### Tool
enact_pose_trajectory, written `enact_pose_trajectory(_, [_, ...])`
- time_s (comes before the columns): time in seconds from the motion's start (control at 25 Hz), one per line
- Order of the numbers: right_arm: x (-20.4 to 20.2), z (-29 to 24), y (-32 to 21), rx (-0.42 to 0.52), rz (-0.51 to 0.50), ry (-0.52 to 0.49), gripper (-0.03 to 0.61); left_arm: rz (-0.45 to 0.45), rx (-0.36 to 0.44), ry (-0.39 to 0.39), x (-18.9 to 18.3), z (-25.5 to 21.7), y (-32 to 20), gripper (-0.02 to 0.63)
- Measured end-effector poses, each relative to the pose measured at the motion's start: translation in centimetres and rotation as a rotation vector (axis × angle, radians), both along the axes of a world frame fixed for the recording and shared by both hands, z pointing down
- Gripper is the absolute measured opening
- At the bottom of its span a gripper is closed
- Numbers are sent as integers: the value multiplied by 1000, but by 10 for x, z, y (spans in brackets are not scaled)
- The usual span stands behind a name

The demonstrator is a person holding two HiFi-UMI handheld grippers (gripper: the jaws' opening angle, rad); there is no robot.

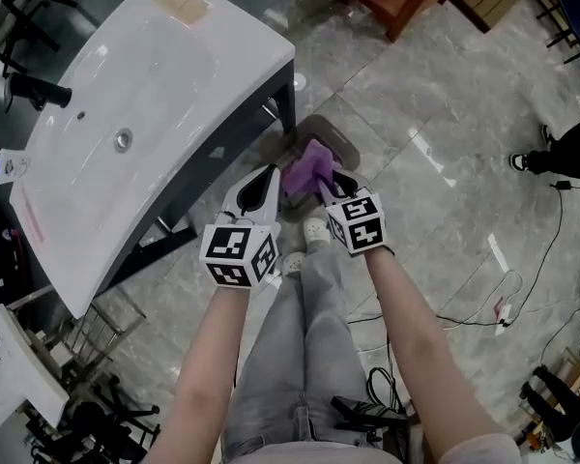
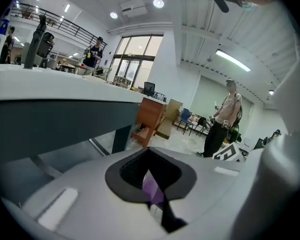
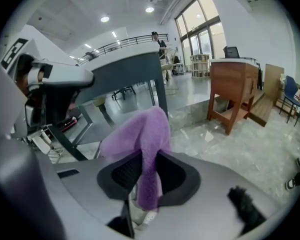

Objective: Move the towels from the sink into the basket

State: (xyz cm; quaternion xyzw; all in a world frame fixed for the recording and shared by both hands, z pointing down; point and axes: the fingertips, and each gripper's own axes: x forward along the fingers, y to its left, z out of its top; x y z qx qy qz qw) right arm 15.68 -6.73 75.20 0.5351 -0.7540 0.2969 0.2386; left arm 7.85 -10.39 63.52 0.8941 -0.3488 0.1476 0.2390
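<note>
So, towel (image 1: 307, 165): purple, low over the floor to the right of the sink (image 1: 126, 85), strung between both grippers, just above the basket (image 1: 340, 147) and not yet in it.
Risk, miss: the cloth seems to hang over the basket's near rim. Let go here, part of it may drape outside or land on the floor by the shoes (image 1: 314, 230).
Risk, uneven release: if one grip lets go late, that gripper could drag the towel back out.
Risk, thin hold: the left bite looks slight and may slip, leaving the towel swinging from the right.
Right gripper (image 1: 333, 182): jaws clamped on a thick fold, which bulges above the pads and hangs below them.
Left gripper (image 1: 269, 176): jaws drawn together, a purple sliver between the pads, apparently a pinched corner.
Arms: both forearms reach forward and down, side by side, one on each side of the leg. The grippers tilt toward the floor, marker cubes up, tips converging on the towel.
</note>
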Motion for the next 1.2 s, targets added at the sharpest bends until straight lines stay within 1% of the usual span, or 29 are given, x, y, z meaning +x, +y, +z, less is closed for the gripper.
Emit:
enact_pose_trajectory(0.12, [1, 30, 3, -41, -9, 10, 95, 2, -15, -12, -1, 15, 3, 6])
enact_pose_trajectory(0.4, [-3, 72, -7, -68, -90, 92, 100, -15, -41, -25, -4, 47, 1, 6])
enact_pose_trajectory(0.56, [-3, 88, -15, -92, -102, 75, 117, -18, -49, -31, -4, 62, -3, 6])
enact_pose_trajectory(0.68, [-1, 88, -22, -98, -90, 43, 141, -36, -64, -37, -9, 71, -6, 6])
enact_pose_trajectory(0.76, [3, 85, -26, -86, -66, 26, 180, -43, -69, -38, -10, 73, -7, 6])
enact_pose_trajectory(0.84, [5, 83, -27, -85, -58, 23, 202, -42, -70, -37, -10, 73, -7, 6])
enact_pose_trajectory(1.0, [5, 80, -28, -90, -64, 23, 209, -39, -70, -33, -8, 71, -6, 6])
enact_pose_trajectory(1.2, [0, 70, -28, -91, -80, -24, 207, -38, -64, -33, -8, 66, -4, 6])
